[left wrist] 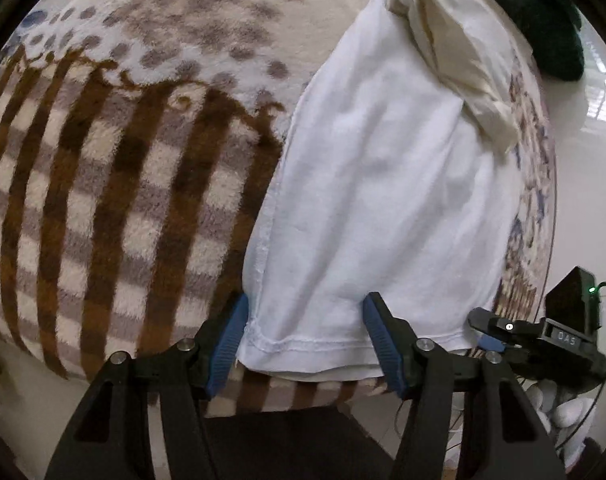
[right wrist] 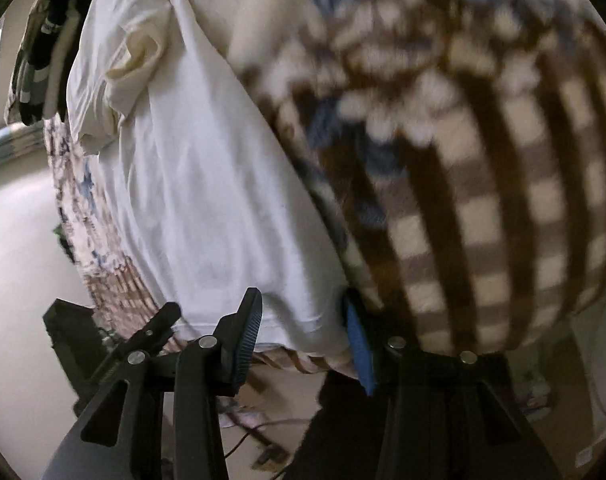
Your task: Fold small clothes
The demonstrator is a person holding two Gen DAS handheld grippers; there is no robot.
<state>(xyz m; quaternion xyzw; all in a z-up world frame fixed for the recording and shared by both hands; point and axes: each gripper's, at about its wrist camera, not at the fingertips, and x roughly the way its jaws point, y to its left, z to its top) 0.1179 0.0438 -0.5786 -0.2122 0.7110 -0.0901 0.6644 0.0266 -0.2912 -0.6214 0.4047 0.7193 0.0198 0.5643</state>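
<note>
A white garment (left wrist: 383,184) lies lengthwise on a patterned blanket (left wrist: 115,184), its hem toward me and a cream sleeve (left wrist: 447,60) folded over its far end. My left gripper (left wrist: 305,320) is open, its blue pads (left wrist: 231,340) on either side of the hem's left part. In the right wrist view the same garment (right wrist: 207,200) runs away from me, and my right gripper (right wrist: 303,320) is open astride the hem's right corner. The right gripper also shows in the left wrist view (left wrist: 487,328) at the hem's other end.
Dark and striped clothes (right wrist: 43,60) are piled beyond the garment's far end, dark green in the left wrist view (left wrist: 543,20). The blanket's near edge (left wrist: 295,392) drops to a pale floor (right wrist: 19,280). Cables (right wrist: 259,432) lie on the floor below.
</note>
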